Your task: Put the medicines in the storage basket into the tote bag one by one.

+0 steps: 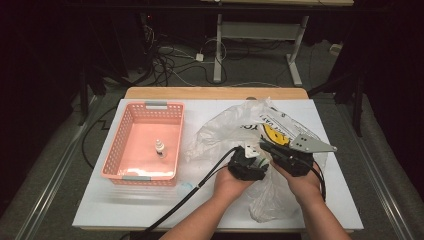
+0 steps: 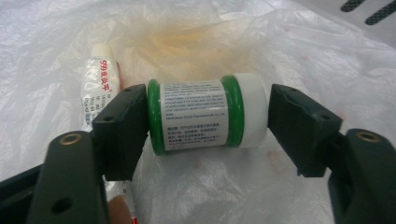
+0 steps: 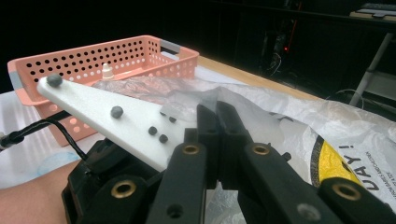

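Left gripper (image 2: 208,123): jaws wide, straddling green jar (image 2: 205,116) mid-frame inside plastic bag (image 2: 280,56), left pad seemingly touching | Right gripper (image 3: 218,112): clamped on bag film, holding mouth open | Glue tube (image 2: 98,84) upper left | Basket (image 1: 127,120) left, awaiting items.

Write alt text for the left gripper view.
A green jar with a white cap lies on its side between the left gripper's open black jaws, on a crumpled clear plastic bag. A small white tube lies behind the left jaw.
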Demonstrator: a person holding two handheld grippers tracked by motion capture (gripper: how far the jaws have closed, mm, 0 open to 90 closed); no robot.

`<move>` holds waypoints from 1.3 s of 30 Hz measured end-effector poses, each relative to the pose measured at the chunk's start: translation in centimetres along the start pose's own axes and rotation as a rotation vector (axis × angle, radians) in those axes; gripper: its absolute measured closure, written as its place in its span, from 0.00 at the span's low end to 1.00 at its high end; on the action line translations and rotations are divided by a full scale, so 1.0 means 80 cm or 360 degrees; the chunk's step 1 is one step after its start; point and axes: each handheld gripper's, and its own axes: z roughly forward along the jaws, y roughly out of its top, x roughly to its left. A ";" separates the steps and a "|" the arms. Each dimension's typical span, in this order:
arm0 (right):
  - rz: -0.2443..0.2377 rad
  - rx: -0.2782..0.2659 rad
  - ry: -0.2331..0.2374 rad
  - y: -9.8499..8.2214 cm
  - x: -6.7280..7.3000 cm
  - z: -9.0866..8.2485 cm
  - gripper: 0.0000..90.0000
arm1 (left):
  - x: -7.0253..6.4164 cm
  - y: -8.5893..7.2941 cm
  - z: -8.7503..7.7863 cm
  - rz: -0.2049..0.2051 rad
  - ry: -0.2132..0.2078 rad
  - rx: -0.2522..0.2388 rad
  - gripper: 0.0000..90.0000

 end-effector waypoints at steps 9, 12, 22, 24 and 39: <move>0.0000 0.0000 -0.0001 0.000 0.001 0.000 1.00 | 0.003 -0.013 -0.030 0.0004 -0.0033 0.0007 0.28; -0.0006 0.0003 -0.0001 0.000 0.001 0.000 1.00 | 0.002 -0.019 -0.042 -0.0003 -0.0064 0.0001 0.28; -0.0002 0.0008 -0.0008 0.000 0.001 -0.002 1.00 | 0.006 -0.038 -0.095 -0.0042 -0.0153 -0.0043 0.29; -0.0003 0.0008 -0.0008 0.000 0.001 -0.002 1.00 | 0.007 -0.043 -0.106 -0.0043 -0.0164 -0.0044 0.29; 0.0004 0.0017 -0.0007 -0.001 0.004 0.001 1.00 | 0.025 -0.061 -0.188 -0.0039 -0.0103 -0.0065 0.16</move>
